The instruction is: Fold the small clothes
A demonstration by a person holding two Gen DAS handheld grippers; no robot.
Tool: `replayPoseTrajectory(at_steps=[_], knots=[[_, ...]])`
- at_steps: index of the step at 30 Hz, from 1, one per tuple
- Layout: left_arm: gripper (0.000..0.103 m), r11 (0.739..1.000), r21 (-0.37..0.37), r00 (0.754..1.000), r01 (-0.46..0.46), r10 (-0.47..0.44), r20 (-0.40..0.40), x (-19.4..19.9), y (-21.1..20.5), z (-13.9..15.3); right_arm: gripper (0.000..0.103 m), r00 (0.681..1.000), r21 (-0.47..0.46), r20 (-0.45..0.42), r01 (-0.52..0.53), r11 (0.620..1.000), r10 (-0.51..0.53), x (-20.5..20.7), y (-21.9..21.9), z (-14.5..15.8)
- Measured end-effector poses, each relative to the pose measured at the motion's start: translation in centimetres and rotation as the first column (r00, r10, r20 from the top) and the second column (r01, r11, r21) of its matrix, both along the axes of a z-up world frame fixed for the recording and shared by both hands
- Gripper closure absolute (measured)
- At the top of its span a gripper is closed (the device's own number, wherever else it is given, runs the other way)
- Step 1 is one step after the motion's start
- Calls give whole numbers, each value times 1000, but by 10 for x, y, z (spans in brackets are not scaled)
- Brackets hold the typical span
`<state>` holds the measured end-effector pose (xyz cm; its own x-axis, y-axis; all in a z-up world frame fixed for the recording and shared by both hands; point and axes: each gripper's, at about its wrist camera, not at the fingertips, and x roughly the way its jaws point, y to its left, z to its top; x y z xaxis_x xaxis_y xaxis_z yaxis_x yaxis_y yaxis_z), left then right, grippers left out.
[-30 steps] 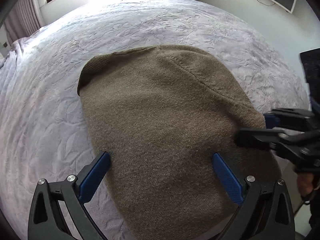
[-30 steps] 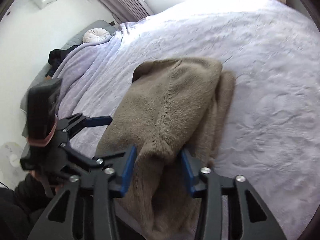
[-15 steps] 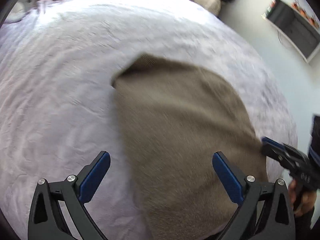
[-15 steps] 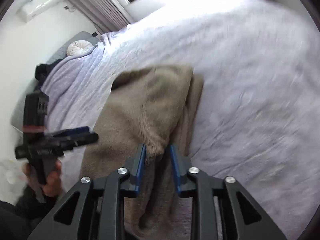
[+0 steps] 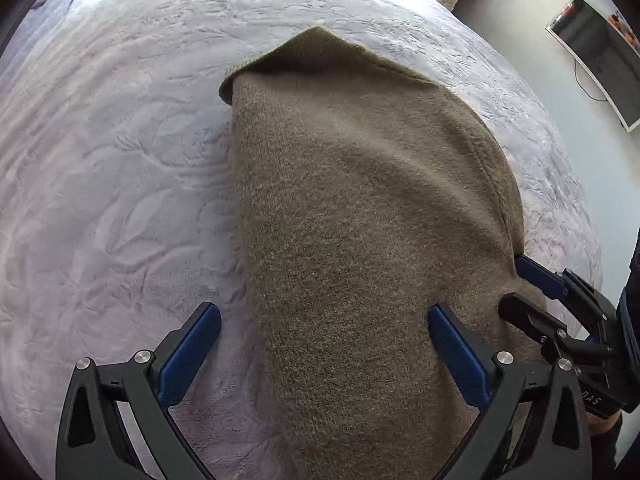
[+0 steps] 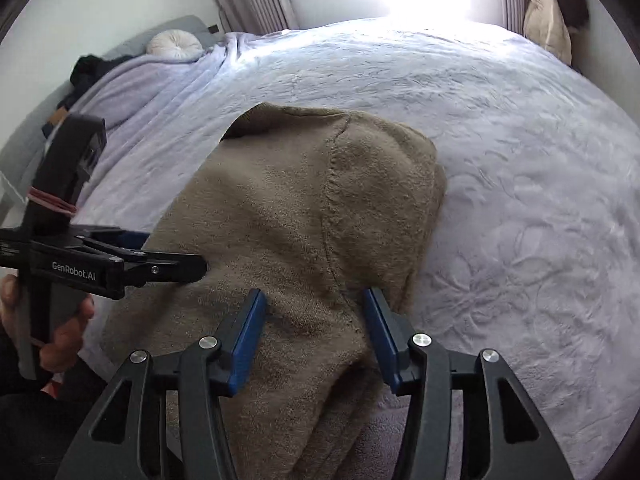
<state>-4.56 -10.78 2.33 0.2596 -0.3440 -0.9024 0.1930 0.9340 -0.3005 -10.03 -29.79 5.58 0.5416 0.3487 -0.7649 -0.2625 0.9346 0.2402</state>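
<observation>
A brown sweater [image 6: 304,240] lies folded on a lilac bedspread [image 6: 520,200]; right gripper [image 6: 316,330] jaws opening around it, left gripper [image 5: 324,344] spread wide.

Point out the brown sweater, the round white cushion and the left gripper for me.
brown sweater [image 6: 280,216]: right wrist view, middle of its top layer.
round white cushion [image 6: 175,45]: right wrist view, its centre.
left gripper [image 5: 320,350]: left wrist view, midway between its fingertips.

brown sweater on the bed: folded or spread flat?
Partly folded. The brown sweater has its right side doubled over itself, layered edges visible, on the bedspread.
</observation>
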Motion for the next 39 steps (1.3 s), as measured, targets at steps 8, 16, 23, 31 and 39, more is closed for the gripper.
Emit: replayPoseTrajectory(at_steps=[8,16,23,31,39], knots=[[0,999,52,995,-8,2,100,-20,0,25,29,998,16,29,47,999,-47,-22,-1,29],[0,996,66,996,58,-62,57,-31,-16,8,27,992,-51,124,19,999,-12,-54,20,49],[0,999,28,998,43,-44,33,-34,-6,3,27,996,-77,-45,-86,993,83,-54,30,1],[0,998,52,985,33,-41,170,-47,-4,35,23,998,-6,49,38,999,-37,-52,-10,49],[15,998,65,992,-9,0,126,-39,5,29,23,1000,-77,7,-23,997,24,-54,21,29]])
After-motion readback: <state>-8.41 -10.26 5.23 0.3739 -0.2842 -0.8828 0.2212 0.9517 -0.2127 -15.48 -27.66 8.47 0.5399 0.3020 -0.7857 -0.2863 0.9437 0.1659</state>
